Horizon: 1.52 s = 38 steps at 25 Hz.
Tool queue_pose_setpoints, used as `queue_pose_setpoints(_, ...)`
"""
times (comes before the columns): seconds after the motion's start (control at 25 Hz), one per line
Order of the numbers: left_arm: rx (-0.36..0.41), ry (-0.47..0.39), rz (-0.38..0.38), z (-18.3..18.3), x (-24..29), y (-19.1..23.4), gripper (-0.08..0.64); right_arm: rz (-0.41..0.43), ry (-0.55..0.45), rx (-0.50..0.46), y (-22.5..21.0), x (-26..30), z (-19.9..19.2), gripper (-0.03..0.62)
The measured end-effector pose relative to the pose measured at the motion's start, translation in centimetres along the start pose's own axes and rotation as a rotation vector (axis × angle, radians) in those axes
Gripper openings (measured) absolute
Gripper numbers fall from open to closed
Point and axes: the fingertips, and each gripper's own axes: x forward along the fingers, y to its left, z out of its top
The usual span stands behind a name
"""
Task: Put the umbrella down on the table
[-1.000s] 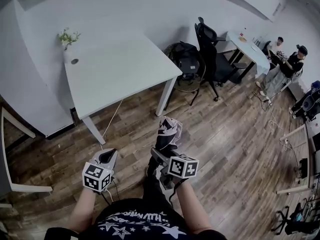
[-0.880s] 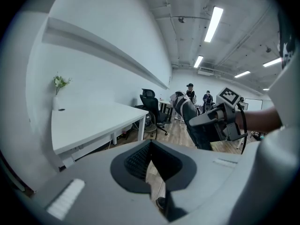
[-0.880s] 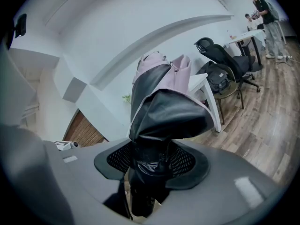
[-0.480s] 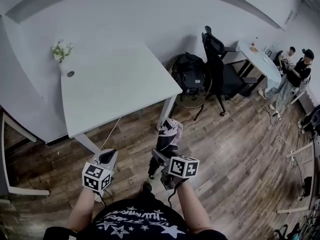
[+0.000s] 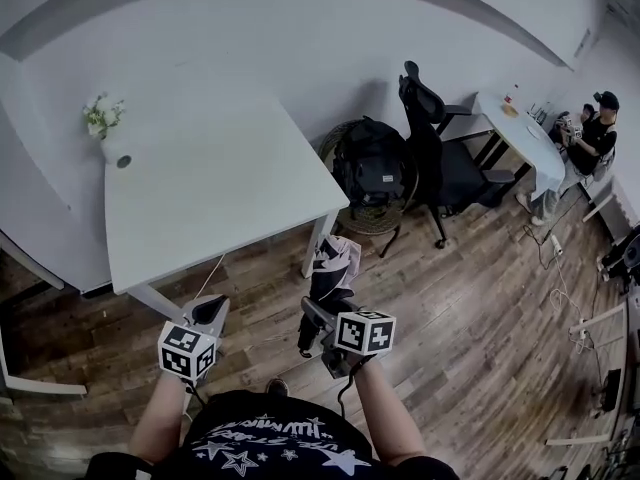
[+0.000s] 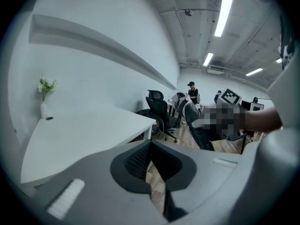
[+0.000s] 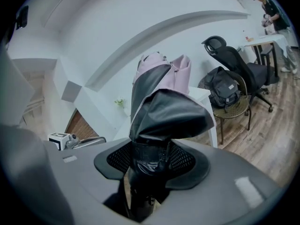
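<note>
The folded umbrella [image 5: 335, 263], black with pale pink fabric, stands upright in my right gripper [image 5: 318, 318], which is shut on its lower part. In the right gripper view the umbrella [image 7: 161, 107] fills the middle and rises from between the pads of that gripper [image 7: 147, 161]. The white table [image 5: 210, 188] lies ahead and to the left, its near corner just beyond the umbrella's top. My left gripper [image 5: 208, 313] hangs below the table's front edge, shut with nothing in it. From the left gripper [image 6: 150, 161] the tabletop [image 6: 79, 130] stretches away to the left.
A small white vase of flowers [image 5: 110, 133] stands at the table's far left corner. A black backpack [image 5: 370, 163] sits on a round seat by the table's right side, with a black office chair [image 5: 435, 148] beside it. Further right are another white table [image 5: 515, 128] and people [image 5: 590, 128].
The view has shifted so the table sits further left and a little closer. Both grippers keep their places in front of me, the right one still shut on the umbrella.
</note>
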Motion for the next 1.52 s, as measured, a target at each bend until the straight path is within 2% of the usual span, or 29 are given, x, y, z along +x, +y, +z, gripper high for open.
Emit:
queue_pose_setpoints(0.52,-0.037,0.011,0.021,1.3,2.6,0.4,0.003,-0.048,0.066,-0.076,-2.8,1.5,1.9,0.238)
queue_pose_setpoints(0.64,-0.041,0.005,0.022,2.0,4.6,1.7,0.003,-0.053,0.069,-0.089,-3.6,2.9,3.4,0.238)
queue_pose_setpoints(0.8,-0.04,-0.004,0.007,3.4,7.6,3.5,0.003,-0.098,0.08,-0.165,-5.3,4.9,5.9,0.238)
queue_pose_setpoints(1.12,-0.065,-0.012,-0.002,6.1,14.3,7.4,0.003,-0.181,0.17,-0.458,-7.9,9.8,11.4,0.238)
queue_pose_setpoints(1.28,-0.074,-0.014,-0.002,7.7,17.2,9.7,0.003,-0.194,0.257,-0.711,-8.5,12.6,14.0,0.238)
queue_pose_setpoints(1.52,-0.095,-0.004,0.023,8.9,20.3,13.5,0.003,-0.149,0.426,-1.085,-9.9,16.5,16.1,0.238)
